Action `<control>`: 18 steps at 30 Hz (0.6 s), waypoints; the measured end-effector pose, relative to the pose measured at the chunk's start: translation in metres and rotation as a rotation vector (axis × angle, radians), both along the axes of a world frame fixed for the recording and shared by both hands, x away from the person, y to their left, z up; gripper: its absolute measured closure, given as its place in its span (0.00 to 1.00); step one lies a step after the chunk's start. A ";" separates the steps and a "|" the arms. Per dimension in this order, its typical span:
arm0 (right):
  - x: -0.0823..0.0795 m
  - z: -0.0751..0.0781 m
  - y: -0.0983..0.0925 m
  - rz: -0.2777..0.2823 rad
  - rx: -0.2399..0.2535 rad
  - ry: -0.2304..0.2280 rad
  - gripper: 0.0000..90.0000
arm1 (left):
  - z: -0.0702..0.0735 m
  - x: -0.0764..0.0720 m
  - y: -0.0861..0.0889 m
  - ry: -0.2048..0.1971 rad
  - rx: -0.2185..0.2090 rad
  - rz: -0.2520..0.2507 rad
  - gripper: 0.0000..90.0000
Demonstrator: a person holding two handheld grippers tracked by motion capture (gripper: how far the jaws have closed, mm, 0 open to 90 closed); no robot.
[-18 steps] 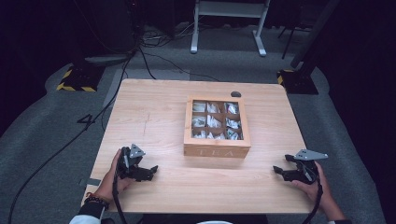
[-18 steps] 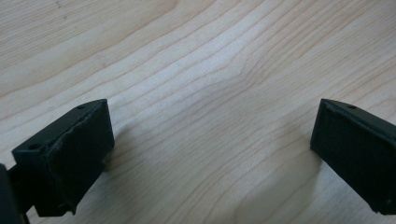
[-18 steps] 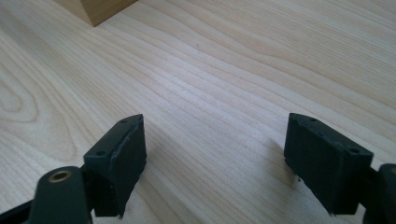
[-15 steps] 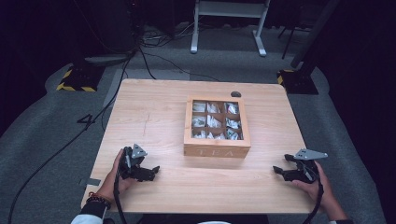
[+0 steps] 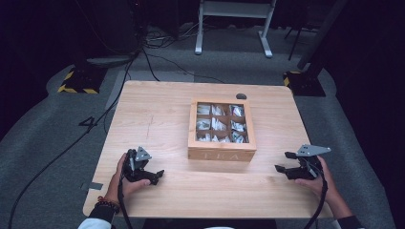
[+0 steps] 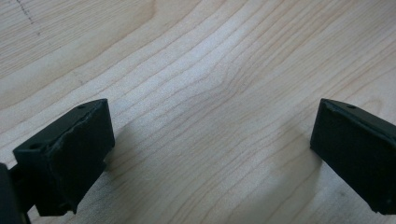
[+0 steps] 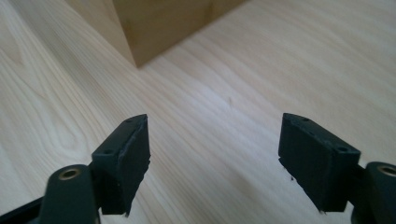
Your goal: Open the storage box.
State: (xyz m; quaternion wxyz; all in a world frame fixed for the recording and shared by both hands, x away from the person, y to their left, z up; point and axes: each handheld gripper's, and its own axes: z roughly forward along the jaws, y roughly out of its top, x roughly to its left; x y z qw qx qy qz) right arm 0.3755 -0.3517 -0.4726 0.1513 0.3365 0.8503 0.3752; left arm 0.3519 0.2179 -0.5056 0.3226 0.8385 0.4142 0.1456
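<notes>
At the near edge of the wooden table, the left gripper and right gripper are held wide open and empty either side of the closed tea box, apparently approached next.

The counter is pale blond wood with fine wavy grain; the tea box at its centre is a warmer honey wood, faint lettering on its front face, its compartments showing white and grey-green sachets; the left gripper at seven o'clock and the right gripper at four o'clock are matt black, each topped by a grey plate; the floor is dark grey carpet; yellow-and-black hazard stripes mark a base at ten o'clock.
</notes>
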 end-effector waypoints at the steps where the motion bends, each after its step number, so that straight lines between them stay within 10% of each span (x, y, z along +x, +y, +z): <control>1: 0.000 0.000 0.000 0.000 0.000 0.000 0.29 | 0.000 0.000 0.000 0.000 0.000 0.000 0.00; 18: 0.021 0.038 0.072 0.170 0.008 -0.047 0.38 | 0.000 0.000 0.000 -0.001 0.000 0.002 0.00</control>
